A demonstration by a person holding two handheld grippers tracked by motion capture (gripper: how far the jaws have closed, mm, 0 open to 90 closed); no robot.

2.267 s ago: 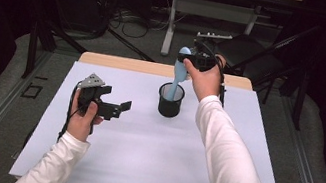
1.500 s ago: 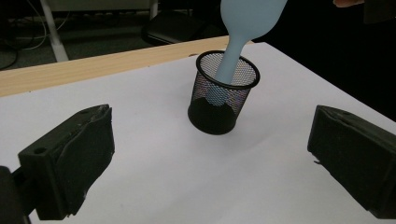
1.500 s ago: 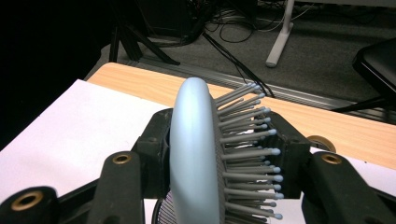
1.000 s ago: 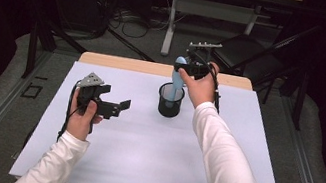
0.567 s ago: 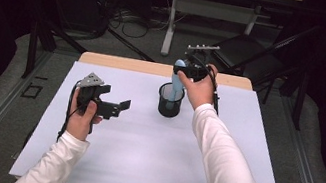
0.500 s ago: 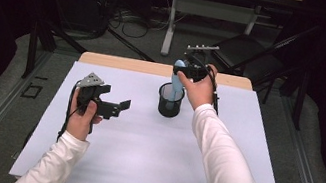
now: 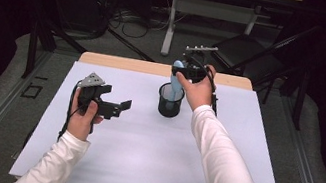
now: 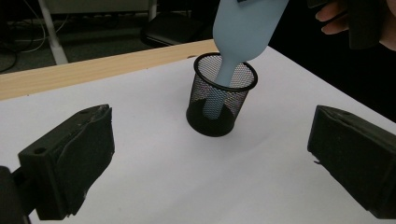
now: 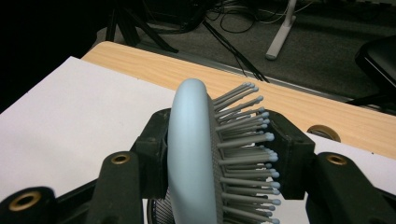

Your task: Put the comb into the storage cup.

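Right tongs gripping blue hairbrush, handle in mesh cup, left tongs apart

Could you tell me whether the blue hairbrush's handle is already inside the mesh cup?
Yes, in. The hairbrush handle passes the rim of the mesh cup and reaches near its bottom, while the right gripper grips the head.

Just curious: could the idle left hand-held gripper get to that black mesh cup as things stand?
Probably yes. The left hand-held gripper stands open, and bare white table lies between it and the mesh cup. Only the blue hairbrush, handle down in the cup, crowds it from above.
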